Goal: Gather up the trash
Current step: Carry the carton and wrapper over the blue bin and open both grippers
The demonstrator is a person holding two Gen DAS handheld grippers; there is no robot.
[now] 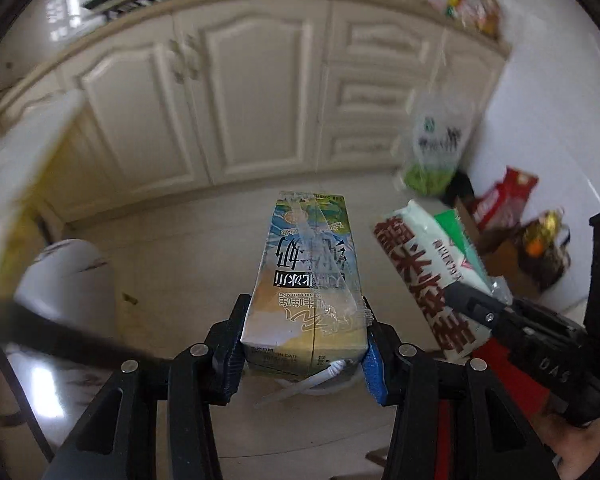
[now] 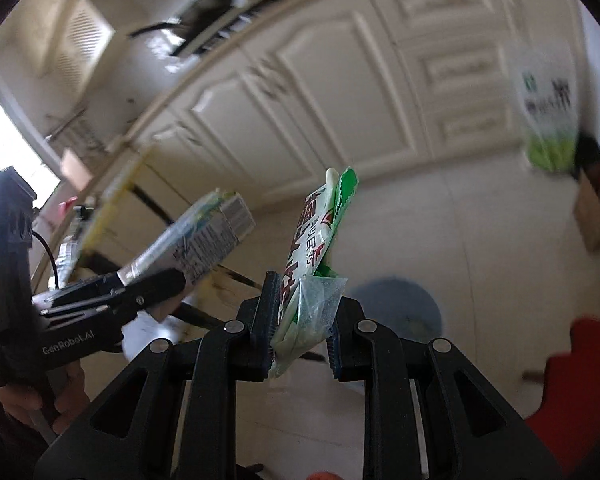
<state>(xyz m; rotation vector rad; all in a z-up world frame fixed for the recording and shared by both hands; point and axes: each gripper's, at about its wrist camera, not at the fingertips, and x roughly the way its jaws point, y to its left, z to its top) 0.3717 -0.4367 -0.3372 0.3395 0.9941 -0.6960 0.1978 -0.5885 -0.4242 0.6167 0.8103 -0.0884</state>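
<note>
Two claws are up in the air over a pale tiled floor (image 1: 204,240), each clamped on a piece of rubbish. The left claw (image 1: 304,344) grips a milk carton (image 1: 308,280) by its lower end; its blue-padded fingers (image 1: 374,372) press both side walls, and the carton points away from the camera toward a run of cream cabinet doors (image 1: 236,92). A white straw (image 1: 300,384) sticks out beneath the carton's near end. In the right wrist view the same carton (image 2: 204,240) shows side-on at the left, barcode end uppermost, held out from the left claw (image 2: 140,284) with a hand (image 2: 60,396) below it. The right claw (image 2: 302,320) is closed narrow on a crumpled white and green wrapper (image 2: 316,248) with red characters — the wrapper rises tilted from between the pads, its torn green edge at the top. From the left wrist view that wrapper (image 1: 424,272) lies just to the right of the carton, apart from it, with the right claw (image 1: 476,308) pinching its lower end. A white lidded bin (image 1: 64,276) stands on the floor at the left, below and well apart from the carton. A plastic bag (image 1: 436,148) with green contents hangs near the cabinet's right end, and cardboard boxes (image 1: 500,240) sit by the white wall — all blurred. A round blue-grey patch (image 2: 396,308) shows on the floor past the right claw; what it is cannot be told.
</note>
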